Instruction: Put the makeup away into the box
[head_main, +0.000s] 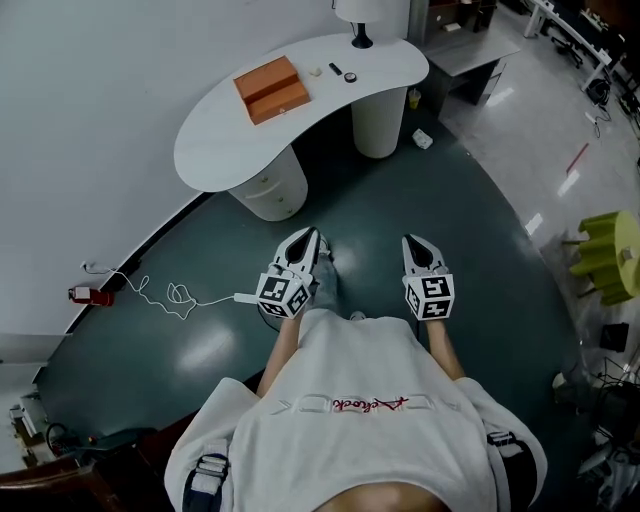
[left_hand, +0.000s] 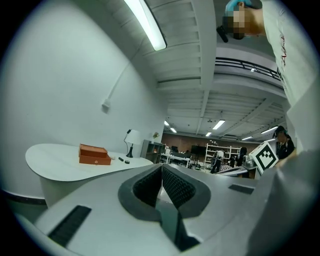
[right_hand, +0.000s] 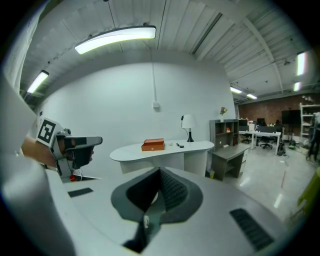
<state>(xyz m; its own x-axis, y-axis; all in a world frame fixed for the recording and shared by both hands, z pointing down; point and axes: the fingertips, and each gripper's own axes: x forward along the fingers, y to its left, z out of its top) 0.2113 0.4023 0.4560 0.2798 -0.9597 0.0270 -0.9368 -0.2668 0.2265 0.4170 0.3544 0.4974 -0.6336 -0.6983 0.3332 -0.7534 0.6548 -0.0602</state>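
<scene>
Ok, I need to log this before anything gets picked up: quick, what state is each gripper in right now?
Left gripper: closed, jaws together, holding nothing.
Right gripper: closed, jaws together, holding nothing.

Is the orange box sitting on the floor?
No, the orange-brown wooden box sits on top of the white curved table.

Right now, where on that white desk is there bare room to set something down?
The wide end of the desk, left of the box, is bare, and so is the strip along the near edge in front of the box. It is crowded between the box and the lamp, where the makeup items lie.
</scene>
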